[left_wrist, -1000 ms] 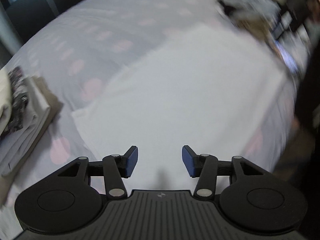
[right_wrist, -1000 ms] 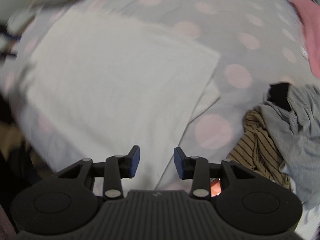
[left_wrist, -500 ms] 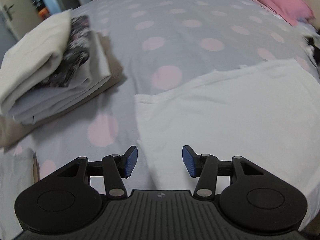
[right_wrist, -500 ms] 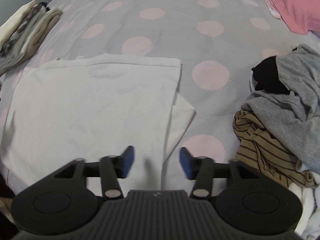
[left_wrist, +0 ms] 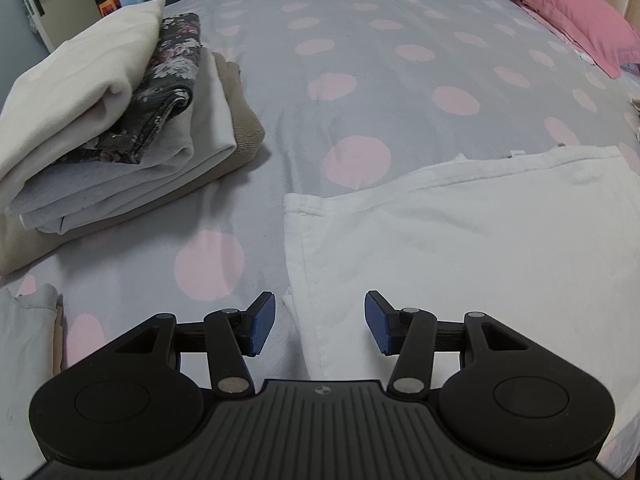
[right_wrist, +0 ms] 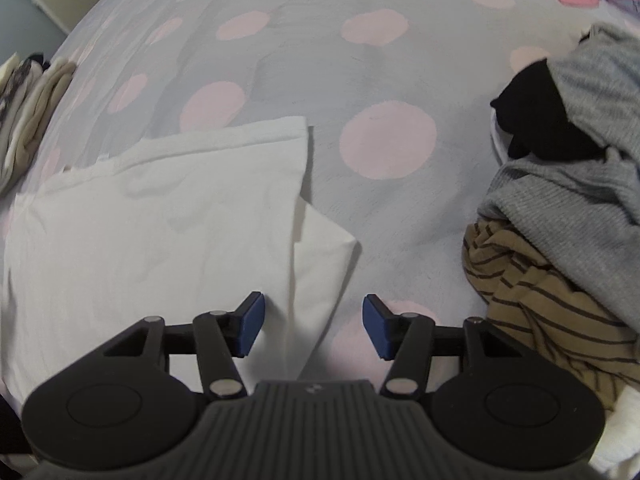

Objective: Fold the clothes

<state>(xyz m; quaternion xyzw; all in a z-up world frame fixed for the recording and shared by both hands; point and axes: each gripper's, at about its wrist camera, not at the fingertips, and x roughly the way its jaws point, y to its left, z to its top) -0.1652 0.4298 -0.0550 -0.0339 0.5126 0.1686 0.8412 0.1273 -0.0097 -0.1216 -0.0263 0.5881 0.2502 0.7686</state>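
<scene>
Both tongs open w/ nothing gripped: left tongs over near-left edge of white garment lying flat on polka-dot bed, right tongs over its near-right edge, folded stack far left, unfolded clothes pile at right.

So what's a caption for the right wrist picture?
Open right gripper above a white shirt on a spotty bed, unfolded clothes beside.

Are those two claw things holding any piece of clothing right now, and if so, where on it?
Nothing is held. The left gripper and right gripper both stand open over opposite side edges of the white garment, with no pad pressing the cloth.
</scene>
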